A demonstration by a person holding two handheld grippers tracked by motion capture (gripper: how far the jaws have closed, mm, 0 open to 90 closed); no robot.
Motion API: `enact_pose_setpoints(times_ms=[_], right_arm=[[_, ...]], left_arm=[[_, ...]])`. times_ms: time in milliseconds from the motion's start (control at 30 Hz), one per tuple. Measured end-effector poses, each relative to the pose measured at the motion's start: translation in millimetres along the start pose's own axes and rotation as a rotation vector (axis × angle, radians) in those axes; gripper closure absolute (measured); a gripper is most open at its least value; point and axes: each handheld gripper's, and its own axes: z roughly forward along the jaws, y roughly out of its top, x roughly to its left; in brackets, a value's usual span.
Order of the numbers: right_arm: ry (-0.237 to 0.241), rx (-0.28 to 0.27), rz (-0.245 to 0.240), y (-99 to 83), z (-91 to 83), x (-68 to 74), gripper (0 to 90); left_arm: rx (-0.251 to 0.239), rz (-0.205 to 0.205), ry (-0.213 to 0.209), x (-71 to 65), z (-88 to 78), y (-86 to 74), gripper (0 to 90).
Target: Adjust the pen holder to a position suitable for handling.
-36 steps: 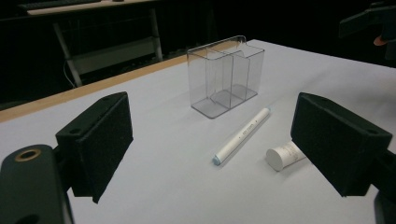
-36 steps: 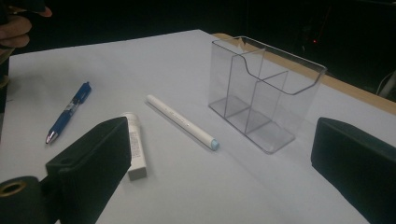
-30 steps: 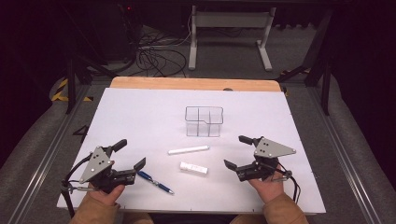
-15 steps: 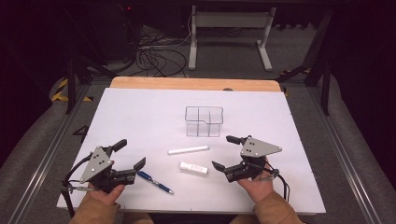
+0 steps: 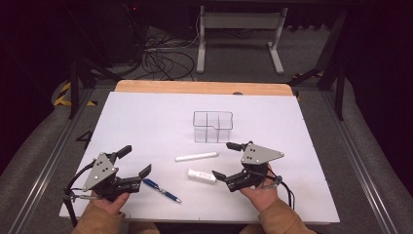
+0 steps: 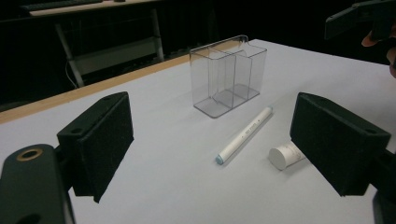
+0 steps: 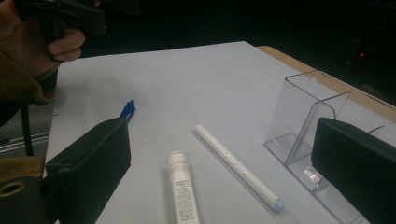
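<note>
Work in hand: the right tongs (image 5: 229, 161) point at the short white tube (image 5: 201, 175), which looks like the thing to be picked up and dropped into the clear organizer (image 5: 213, 126).
Right tongs: spread wide, gripping nothing; in the right gripper view the 2 black pads (image 7: 91, 163) frame the tube from either side.
Left tongs: the left tongs (image 5: 135, 160) are also wide apart and hold nothing, low over the near-left tabletop (image 5: 146, 122).
Tube position: lying flat on the tabletop, just in front of the right tongs, its cap end turned toward the blue pen (image 5: 162, 189).
Neighbours: the long white pen (image 5: 196, 157) lies near the tube on its far side, apart from it; the organizer stands upright beyond both.
Risk 1: the tube is round and lies on its side, so a pad that lands off-centre would probably roll it away.
Risk 2: a wide approach could catch the white pen as well, since it lies near and almost parallel.
Risk 3: a grip near 1 end may let the tube tilt and strike the organizer's rim or a divider.
Risk 4: the organizer looks light, so a knock might shift or tip it.
</note>
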Motion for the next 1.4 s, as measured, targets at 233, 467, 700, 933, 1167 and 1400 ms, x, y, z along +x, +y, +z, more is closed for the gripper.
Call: enact_pose_setpoints(times_ms=[233,467,700,933,1167,1400], right_arm=[[0.031,0.008,0.038,3.0,-0.6,1.5,5.7],[0.05,0.044,0.067,11.1,5.0,8.2,12.1],[0.046,0.087,0.078,15.1,15.8,16.8,14.7],[0.046,0.113,0.032,17.7,28.3,28.3,20.1],[0.09,0.166,0.036,18.1,44.9,37.3,21.7],[0.122,0.189,0.048,20.6,58.8,46.4,22.0]], left_arm=[[0.0,0.0,-0.002,-0.5,0.2,0.0,14.1],[0.003,0.005,0.002,0.3,-0.6,-0.3,14.1],[0.001,-0.004,0.007,1.9,-1.5,-0.8,14.1],[0.001,0.0,0.009,2.2,-1.8,-0.9,14.1],[-0.002,-0.007,0.01,2.8,-2.3,-1.0,14.1],[-0.004,-0.011,0.008,3.8,-2.8,-1.1,14.1]])
